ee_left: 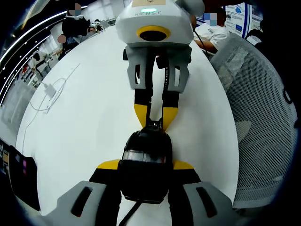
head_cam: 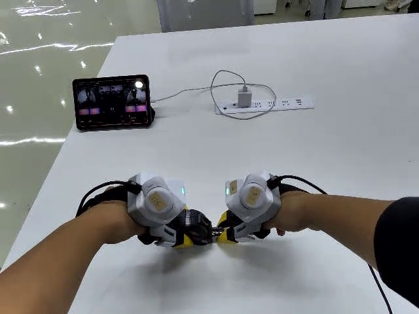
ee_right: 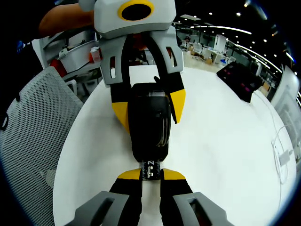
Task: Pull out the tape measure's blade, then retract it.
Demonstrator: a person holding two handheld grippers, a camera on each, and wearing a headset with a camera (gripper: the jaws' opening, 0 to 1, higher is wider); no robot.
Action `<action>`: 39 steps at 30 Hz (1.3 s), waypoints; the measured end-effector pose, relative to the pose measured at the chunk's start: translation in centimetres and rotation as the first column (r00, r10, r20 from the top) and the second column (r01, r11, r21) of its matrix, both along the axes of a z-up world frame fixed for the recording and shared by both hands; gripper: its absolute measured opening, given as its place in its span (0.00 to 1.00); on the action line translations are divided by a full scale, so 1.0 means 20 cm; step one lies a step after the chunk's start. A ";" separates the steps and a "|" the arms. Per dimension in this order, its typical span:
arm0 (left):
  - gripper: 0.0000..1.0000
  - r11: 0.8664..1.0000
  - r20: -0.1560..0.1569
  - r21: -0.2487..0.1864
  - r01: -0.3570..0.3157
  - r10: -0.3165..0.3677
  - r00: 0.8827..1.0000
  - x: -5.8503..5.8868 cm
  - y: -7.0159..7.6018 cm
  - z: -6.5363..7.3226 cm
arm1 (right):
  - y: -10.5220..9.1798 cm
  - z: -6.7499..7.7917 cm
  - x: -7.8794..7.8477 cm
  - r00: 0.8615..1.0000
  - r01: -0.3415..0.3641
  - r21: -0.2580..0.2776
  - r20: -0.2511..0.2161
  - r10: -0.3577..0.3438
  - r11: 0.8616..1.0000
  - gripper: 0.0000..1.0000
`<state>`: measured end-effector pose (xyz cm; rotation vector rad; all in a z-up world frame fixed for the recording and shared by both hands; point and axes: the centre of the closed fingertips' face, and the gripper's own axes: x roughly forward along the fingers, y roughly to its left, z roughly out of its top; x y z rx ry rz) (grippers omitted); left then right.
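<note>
A black tape measure (head_cam: pixel 199 226) sits just above the white table (head_cam: pixel 327 150), near its front edge. My left gripper (head_cam: pixel 185 231) is shut on its body (ee_left: pixel 146 141), yellow fingertips (ee_left: pixel 109 165) pressing both sides. My right gripper (head_cam: pixel 222 235) faces it from the right, almost touching. In the right gripper view that gripper (ee_right: pixel 150 175) is shut on the tip of the blade (ee_right: pixel 150 165), where only a very short length with the numeral 2 is out of the case (ee_right: pixel 149 122). In the left gripper view the right gripper (ee_left: pixel 155 121) pinches at the case's mouth.
A tablet (head_cam: pixel 112 103) stands at the back left of the table. A white power strip (head_cam: pixel 265 104) with a charger (head_cam: pixel 244 98) and looped cable lies at the back centre. A grey mesh chair (ee_left: pixel 263 117) stands beside the table's edge.
</note>
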<state>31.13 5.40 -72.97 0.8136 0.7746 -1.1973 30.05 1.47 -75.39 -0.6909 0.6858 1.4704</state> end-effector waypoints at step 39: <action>0.33 1.000 -0.003 -0.013 -0.010 0.010 1.000 0.00 -0.01 0.00 | -0.13 0.00 0.00 1.000 0.018 -0.026 -0.002 -0.018 1.000 0.10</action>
